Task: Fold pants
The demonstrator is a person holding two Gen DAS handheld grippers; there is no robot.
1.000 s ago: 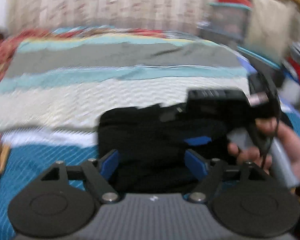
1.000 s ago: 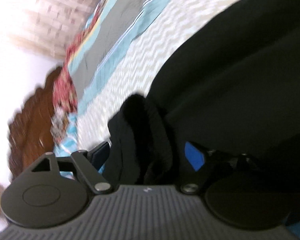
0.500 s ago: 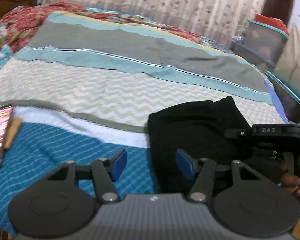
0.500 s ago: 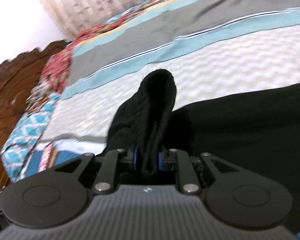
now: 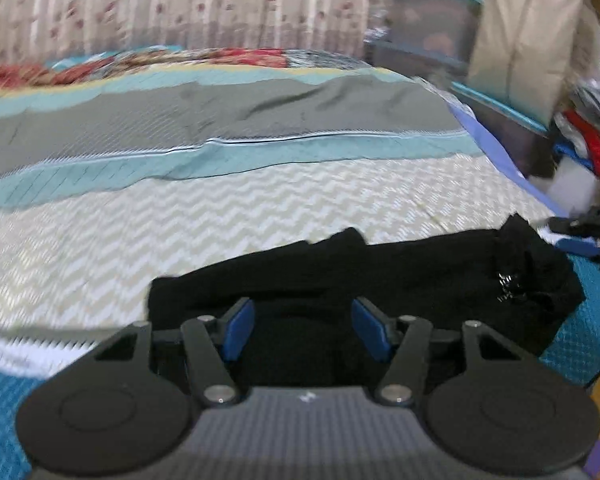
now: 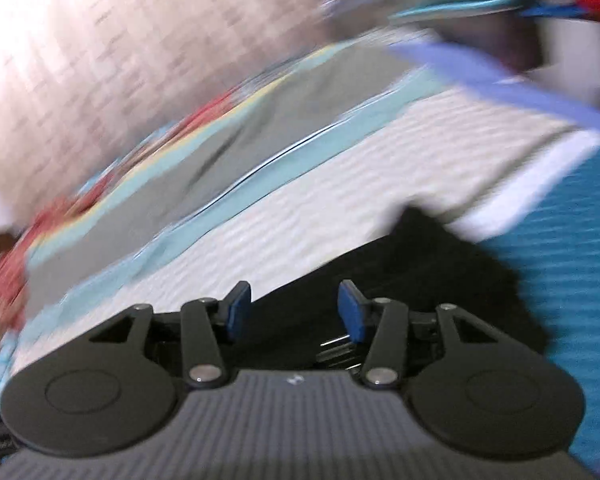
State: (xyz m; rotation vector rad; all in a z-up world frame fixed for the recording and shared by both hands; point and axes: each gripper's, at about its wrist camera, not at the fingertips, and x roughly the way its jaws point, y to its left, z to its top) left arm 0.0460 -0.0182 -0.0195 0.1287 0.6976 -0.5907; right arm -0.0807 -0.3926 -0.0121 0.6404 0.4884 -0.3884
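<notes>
Black pants [image 5: 380, 280] lie folded into a compact bundle at six o'clock on your striped bedspread [image 5: 220, 240]. Your right gripper [image 6: 294, 314] has just opened and dropped the fold it pinched half a second ago — jaws apart, nothing between. Your left gripper [image 5: 302, 330] hovers over the bundle, jaws apart too. That fold looks done — maybe the last.

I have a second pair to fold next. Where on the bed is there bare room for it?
The chevron band beyond the black pants is bare, as are the teal and grey stripes behind. The right edge is crowded by storage boxes.
</notes>
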